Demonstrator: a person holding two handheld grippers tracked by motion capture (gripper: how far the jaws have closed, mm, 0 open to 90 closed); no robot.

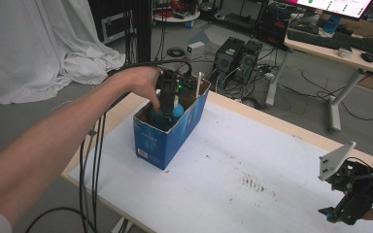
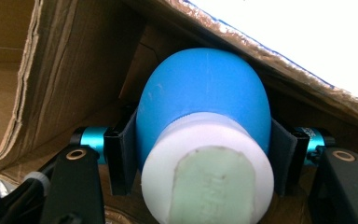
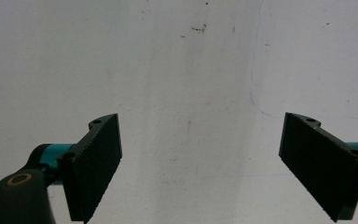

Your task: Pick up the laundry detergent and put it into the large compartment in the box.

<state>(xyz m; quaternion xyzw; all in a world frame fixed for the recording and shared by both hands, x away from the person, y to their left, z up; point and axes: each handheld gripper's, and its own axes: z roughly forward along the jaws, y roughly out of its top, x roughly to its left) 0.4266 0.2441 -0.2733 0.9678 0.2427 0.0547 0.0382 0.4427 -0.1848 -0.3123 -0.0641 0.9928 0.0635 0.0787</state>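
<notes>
My left tool (image 1: pixel 167 108) is down inside the blue cardboard box (image 1: pixel 165 138) that stands at the far left of the counter (image 1: pixel 252 160), and its jaws are pinching a blue bulb (image 2: pixel 205 93) with a white collar (image 2: pixel 205 144) from both sides. The pads (image 2: pixel 121 158) press just where the blue body meets the collar. The bulb looks like smooth rubber or soft plastic, so I judge it light, a bit springy and liable to slip or bulge if I squeeze on the round belly. The stiffer collar seems the safer place to hold, with the pads kept square to it. The box wall sits close, so there is little room to tilt. My right tool (image 3: pixel 200 163) hangs over the bare counter at the near right with its jaws spread wide and nothing between them.
</notes>
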